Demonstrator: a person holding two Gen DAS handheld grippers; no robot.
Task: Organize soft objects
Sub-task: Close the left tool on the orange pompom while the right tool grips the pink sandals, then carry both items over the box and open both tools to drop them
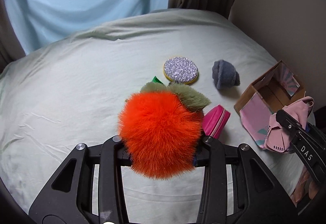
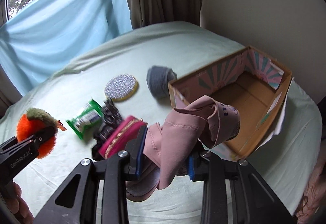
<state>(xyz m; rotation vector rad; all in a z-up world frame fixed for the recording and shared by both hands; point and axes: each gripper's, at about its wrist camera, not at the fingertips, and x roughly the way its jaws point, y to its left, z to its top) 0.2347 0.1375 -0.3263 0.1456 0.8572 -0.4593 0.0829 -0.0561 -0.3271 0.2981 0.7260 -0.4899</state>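
My left gripper [image 1: 161, 142] is shut on an orange furry plush fruit [image 1: 161, 132] with green leaves and holds it above the bed; it also shows in the right wrist view [image 2: 36, 134]. My right gripper [image 2: 163, 158] is shut on a folded pink cloth [image 2: 183, 128] and holds it just in front of an open cardboard box [image 2: 285, 85], at its near corner. In the left wrist view the cloth [image 1: 275, 132] hangs in front of the box [image 1: 252, 109]. The box looks empty inside.
On the pale green bed sheet [image 1: 71, 91] lie a glittery silver round pad [image 1: 181, 70], a grey woolly bundle [image 1: 225, 77], a magenta zip pouch [image 2: 120, 136], a green wipes pack [image 2: 86, 119] and a dark patterned item [image 2: 110, 116]. Curtains and a wall stand behind.
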